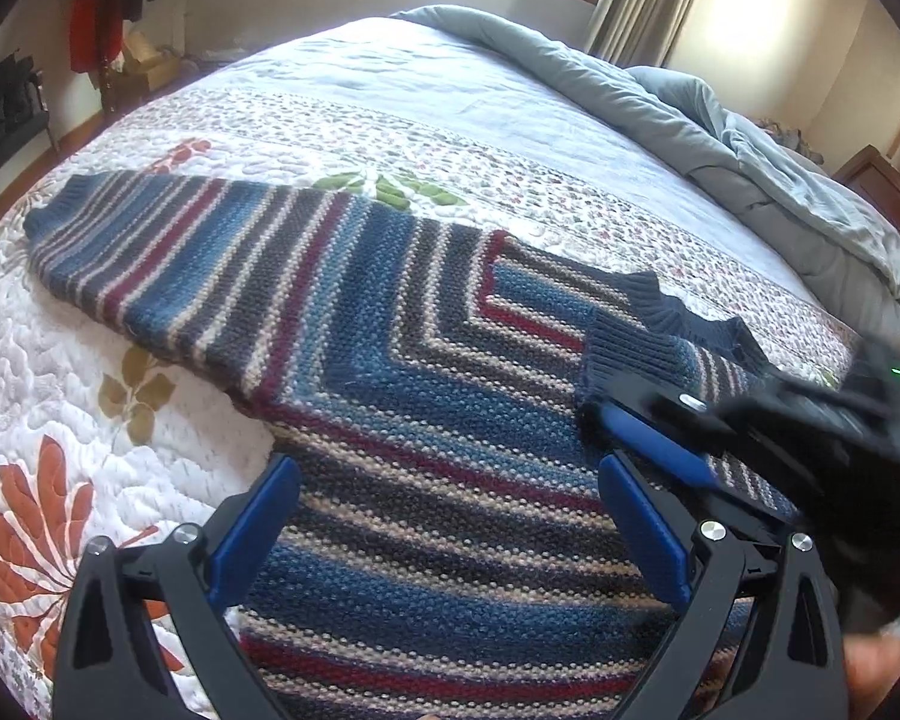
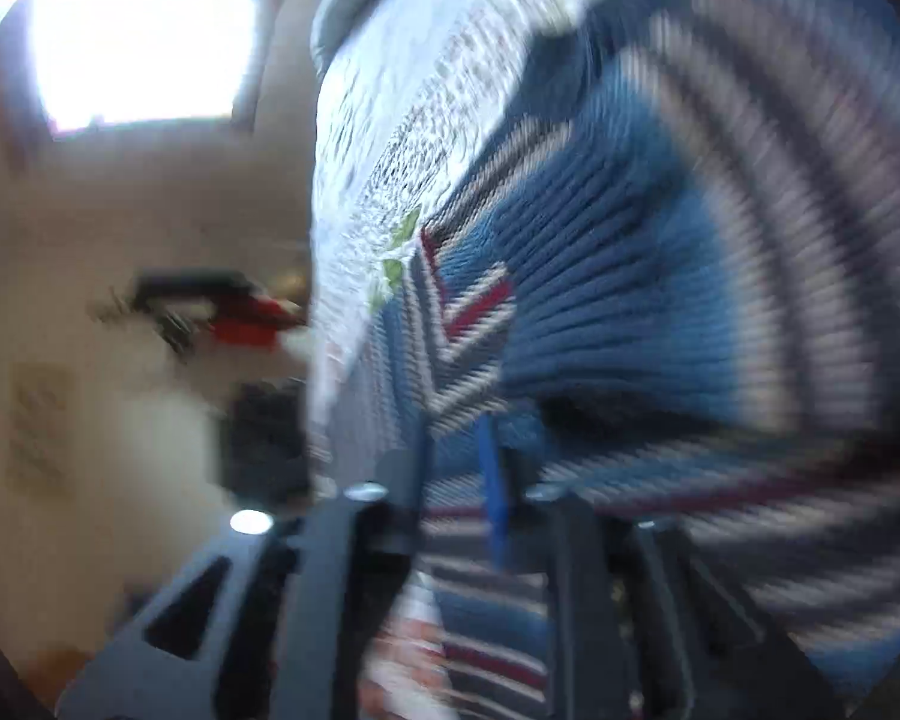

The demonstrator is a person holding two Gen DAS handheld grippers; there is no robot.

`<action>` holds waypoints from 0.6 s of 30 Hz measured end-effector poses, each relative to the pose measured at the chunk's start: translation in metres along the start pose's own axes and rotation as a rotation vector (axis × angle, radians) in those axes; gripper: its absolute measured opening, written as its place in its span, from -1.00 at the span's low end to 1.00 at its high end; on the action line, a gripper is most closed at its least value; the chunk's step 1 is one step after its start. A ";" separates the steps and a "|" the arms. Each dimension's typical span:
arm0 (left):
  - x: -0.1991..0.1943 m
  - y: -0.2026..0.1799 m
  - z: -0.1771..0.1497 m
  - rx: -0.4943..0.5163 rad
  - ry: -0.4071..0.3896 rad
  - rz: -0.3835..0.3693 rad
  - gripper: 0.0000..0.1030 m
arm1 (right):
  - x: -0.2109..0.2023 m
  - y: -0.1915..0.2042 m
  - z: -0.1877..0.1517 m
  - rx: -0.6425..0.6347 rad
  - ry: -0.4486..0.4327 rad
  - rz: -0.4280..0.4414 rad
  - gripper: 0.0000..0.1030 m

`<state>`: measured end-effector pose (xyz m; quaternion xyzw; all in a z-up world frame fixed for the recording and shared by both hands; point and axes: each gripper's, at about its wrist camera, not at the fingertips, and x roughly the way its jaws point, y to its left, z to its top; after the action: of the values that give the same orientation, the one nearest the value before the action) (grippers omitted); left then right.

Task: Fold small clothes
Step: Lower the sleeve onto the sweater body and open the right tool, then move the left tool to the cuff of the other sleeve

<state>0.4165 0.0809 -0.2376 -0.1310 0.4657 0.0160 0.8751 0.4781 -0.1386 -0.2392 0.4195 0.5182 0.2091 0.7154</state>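
While the left hand-held gripper (image 1: 450,528) hangs wide apart right over the bottom of the striped sweater (image 1: 354,324), nothing sits between its blue pads (image 1: 252,528). Just past it on the right, the right hand-held gripper (image 1: 648,438) has its jaws narrowed around the sweater's ribbed sleeve cuff (image 1: 630,354), though it's too blurry to call it a real pinch. Sweater's spread flat on the floral quilt (image 1: 78,420) of the bed, one sleeve stretched left. Farther back there's a bunched grey duvet (image 1: 720,138) and curtains (image 1: 642,6).
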 end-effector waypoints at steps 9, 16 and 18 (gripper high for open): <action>0.006 -0.034 -0.003 0.034 0.021 -0.112 0.93 | -0.225 -0.051 0.045 -0.276 -0.331 -0.572 0.21; 0.042 -0.092 0.024 0.176 0.055 0.023 0.93 | -0.250 -0.116 0.113 -0.260 -0.272 -0.655 0.37; 0.059 -0.099 0.028 0.195 0.093 0.066 0.93 | -0.228 -0.119 0.113 -0.299 -0.226 -0.666 0.42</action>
<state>0.4876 -0.0133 -0.2493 -0.0306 0.5092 -0.0065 0.8601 0.4803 -0.4158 -0.1949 0.1396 0.5079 -0.0093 0.8500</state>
